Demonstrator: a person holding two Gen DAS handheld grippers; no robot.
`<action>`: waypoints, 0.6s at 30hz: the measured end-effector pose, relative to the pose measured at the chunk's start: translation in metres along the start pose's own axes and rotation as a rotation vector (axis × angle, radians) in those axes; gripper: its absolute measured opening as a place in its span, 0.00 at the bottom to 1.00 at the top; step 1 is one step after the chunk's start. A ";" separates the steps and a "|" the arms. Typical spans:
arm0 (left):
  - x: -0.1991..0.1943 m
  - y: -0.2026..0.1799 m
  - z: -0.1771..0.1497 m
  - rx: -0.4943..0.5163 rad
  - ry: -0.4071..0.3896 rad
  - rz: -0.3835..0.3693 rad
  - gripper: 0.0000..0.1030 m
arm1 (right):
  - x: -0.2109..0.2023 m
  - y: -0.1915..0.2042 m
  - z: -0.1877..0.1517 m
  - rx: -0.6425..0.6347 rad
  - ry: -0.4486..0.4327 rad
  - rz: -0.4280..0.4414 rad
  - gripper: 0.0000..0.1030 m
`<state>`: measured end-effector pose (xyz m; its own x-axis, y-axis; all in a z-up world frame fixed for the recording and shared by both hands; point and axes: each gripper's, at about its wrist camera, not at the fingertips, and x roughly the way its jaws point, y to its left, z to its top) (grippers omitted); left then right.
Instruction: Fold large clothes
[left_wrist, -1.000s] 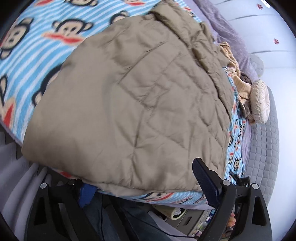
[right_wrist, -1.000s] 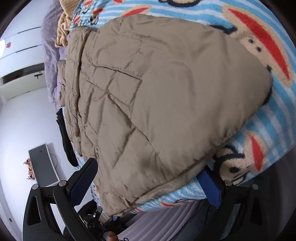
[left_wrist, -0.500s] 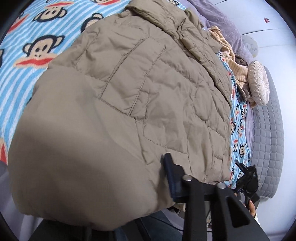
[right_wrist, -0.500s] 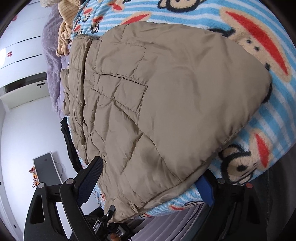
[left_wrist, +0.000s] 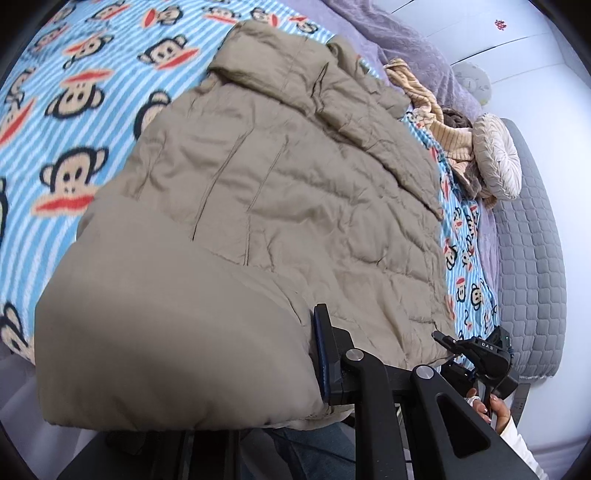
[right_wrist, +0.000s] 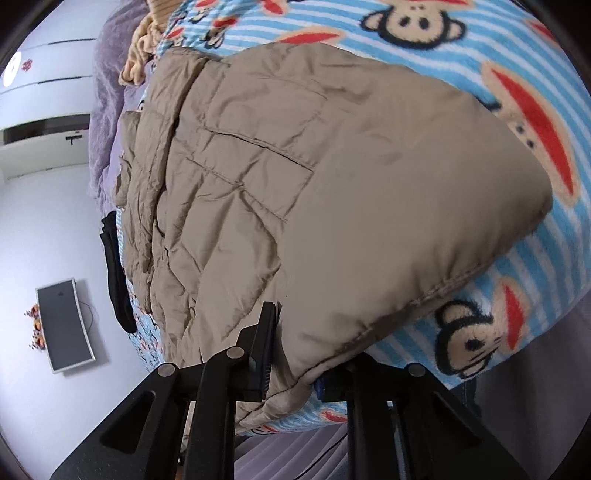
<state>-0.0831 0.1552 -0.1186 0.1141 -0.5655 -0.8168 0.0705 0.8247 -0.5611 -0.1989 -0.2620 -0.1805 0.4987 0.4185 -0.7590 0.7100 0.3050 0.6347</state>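
Bed w/ monkey-print blanket (left_wrist: 66, 122) carries the khaki puffer jacket (left_wrist: 277, 192), long axis running away from you, collar at far end. Left claw (left_wrist: 258, 373): one finger hidden under the hem, looks clenched on near-left corner. Right claw (right_wrist: 295, 354): clamped on near-right hem. Both equally near; next, I'd judge, lift hem toward collar.
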 end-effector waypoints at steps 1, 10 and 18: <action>-0.004 -0.004 0.004 0.005 -0.012 -0.001 0.19 | -0.002 0.007 0.003 -0.030 0.001 -0.004 0.18; -0.033 -0.050 0.064 0.027 -0.138 0.004 0.19 | -0.019 0.074 0.044 -0.164 -0.012 0.006 0.16; -0.040 -0.087 0.152 0.032 -0.307 0.069 0.19 | -0.026 0.178 0.107 -0.404 -0.047 0.006 0.14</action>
<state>0.0567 0.1075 -0.0169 0.4132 -0.4842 -0.7713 0.0825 0.8634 -0.4978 -0.0322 -0.3103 -0.0631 0.5307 0.3849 -0.7551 0.4593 0.6181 0.6379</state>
